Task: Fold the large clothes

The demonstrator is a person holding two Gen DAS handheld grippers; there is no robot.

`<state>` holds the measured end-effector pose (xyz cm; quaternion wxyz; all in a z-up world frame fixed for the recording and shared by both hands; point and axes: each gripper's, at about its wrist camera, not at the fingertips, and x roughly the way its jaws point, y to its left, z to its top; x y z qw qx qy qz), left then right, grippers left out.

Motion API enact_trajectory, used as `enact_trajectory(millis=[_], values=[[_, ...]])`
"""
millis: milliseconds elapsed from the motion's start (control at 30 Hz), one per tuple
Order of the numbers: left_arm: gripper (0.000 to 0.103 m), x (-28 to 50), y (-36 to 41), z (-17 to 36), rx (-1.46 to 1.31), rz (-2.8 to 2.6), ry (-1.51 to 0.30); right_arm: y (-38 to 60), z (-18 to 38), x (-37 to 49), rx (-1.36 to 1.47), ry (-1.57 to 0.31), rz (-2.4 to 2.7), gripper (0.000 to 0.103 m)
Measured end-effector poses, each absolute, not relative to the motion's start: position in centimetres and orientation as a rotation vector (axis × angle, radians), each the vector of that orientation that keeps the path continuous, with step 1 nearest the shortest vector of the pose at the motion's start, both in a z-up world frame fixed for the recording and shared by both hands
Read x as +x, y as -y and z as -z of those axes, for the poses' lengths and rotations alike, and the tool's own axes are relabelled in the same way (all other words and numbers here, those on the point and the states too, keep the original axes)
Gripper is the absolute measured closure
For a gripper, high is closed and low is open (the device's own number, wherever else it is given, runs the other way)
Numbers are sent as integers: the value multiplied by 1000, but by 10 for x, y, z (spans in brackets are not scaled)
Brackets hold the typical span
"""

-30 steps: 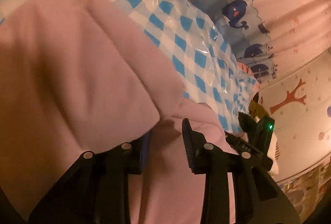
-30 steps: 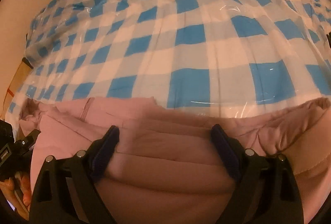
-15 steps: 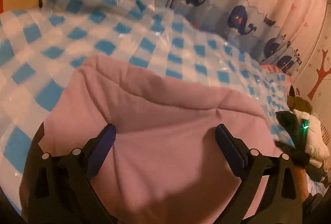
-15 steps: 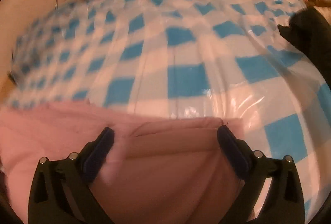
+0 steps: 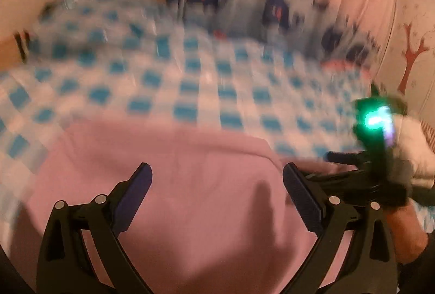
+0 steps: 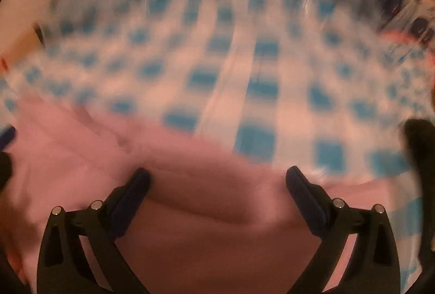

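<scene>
Pink garment lies folded along the near edge of the blue-and-white checked cover. Left gripper hangs over it, jaws spread wide, nothing between them! Right gripper likewise, wide and empty above a fold. Everything's blurred; no writing is legible anywhere.

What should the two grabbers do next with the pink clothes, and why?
Probably lower the left gripper and right gripper to pinch the near edge of the folded pink garment. Both stand open and empty above it on the blue-and-white checked plastic cover, so another fold needs a fresh grip.
</scene>
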<state>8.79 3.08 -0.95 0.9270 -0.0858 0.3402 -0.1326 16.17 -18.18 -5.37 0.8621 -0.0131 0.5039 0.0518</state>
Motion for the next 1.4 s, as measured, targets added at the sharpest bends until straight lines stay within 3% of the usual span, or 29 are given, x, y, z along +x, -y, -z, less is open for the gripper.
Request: enact_trajectory(millis=[100,267,367,467,567,700,867,1033,1200,1400], values=[[10,108,-38,37,-225,279,-779,192,69,165,47,-1031,-122,7],[10,92,-37,37,-193,242,-769,204,63,164,130,-1057,-160,7],[10,60,-64,9,-200,189,-708,223,15,124,207,-966,-159,7],[10,35,-91,-6,-156,96,-676,239,-16,78,81,-890,-69,7],[10,32,-127,6,-257,64,-744,271,13,55,65,-924,54,7],[10,50,-136,38,-306,57,-832,303,62,54,267,-936,22,5],[10,23,-127,25,-236,4,-758,300,43,56,215,-974,52,6],[10,-36,-110,0,-152,45,-652,248,-17,-10,126,-760,-58,6],[8,-23,-104,30,-111,82,-783,202,43,-19,-28,-787,-98,5],[8,-35,-94,23,-38,59,-734,203,35,-14,-36,-853,-87,6]])
